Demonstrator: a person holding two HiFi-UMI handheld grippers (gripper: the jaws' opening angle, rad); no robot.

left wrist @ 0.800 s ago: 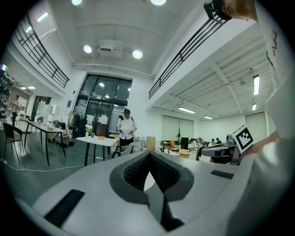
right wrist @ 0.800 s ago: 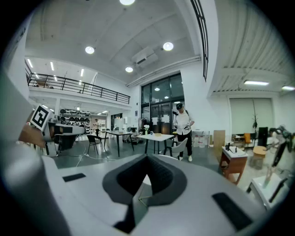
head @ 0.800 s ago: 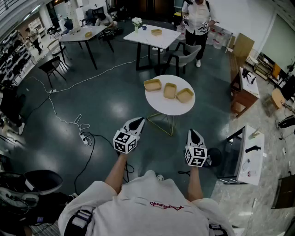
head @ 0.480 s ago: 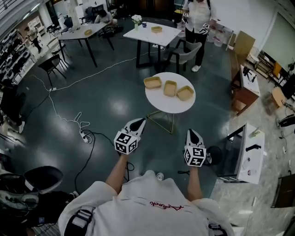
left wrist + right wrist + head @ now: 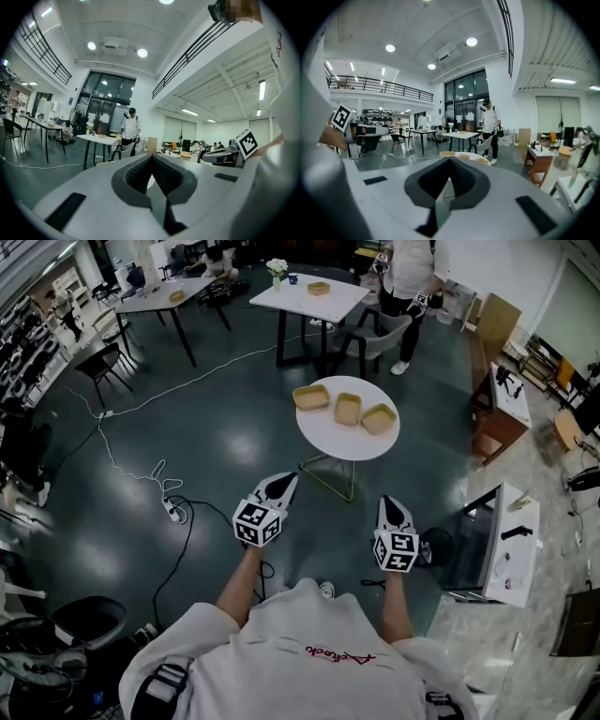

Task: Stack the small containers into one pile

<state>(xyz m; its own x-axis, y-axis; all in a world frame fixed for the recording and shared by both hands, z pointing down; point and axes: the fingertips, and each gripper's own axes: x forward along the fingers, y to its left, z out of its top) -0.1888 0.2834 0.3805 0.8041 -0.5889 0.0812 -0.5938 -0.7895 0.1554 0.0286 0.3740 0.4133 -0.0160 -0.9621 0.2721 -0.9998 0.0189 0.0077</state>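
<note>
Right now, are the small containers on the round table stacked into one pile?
No, the three containers lie side by side on the round table, none resting on another.

The containers (image 5: 347, 409) sit side by side on the round table (image 5: 347, 444). Behind it stands a second table (image 5: 328, 304).

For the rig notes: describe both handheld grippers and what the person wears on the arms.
Left gripper and right gripper match: pale grey-white tapered shells, dark ribbed pads, and a cube of black-and-white square markers near each hand. No cables show. The person wears a white short-sleeved shirt with red script; dark straps sit at the shoulders.
</note>
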